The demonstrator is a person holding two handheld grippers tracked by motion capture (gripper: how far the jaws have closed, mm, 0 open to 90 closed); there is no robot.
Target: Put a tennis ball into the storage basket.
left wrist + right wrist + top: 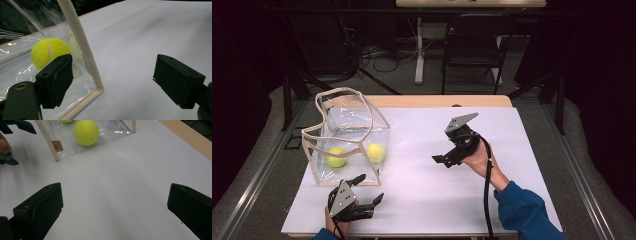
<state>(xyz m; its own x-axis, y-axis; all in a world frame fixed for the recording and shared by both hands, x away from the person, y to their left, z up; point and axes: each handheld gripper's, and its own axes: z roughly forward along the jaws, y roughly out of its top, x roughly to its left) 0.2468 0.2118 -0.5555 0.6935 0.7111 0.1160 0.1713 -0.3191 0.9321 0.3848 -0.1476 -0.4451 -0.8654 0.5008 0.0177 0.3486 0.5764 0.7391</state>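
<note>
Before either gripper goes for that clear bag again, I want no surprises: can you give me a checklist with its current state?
1. Left gripper open and empty: ok, jaws spread beside the bag's near corner.
2. Right gripper open and empty: ok, held above the white table.
3. Clear bag standing, mouth up: ok.
4. Both tennis balls inside the bag: ok.
5. Bag trim between the left jaws: not ok, one jaw is in front of the bag wall; contact cannot tell.

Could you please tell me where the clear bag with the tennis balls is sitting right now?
In the high view, the clear bag stands on the left side of the white table, just beyond the left tool, with two tennis balls inside.
</note>
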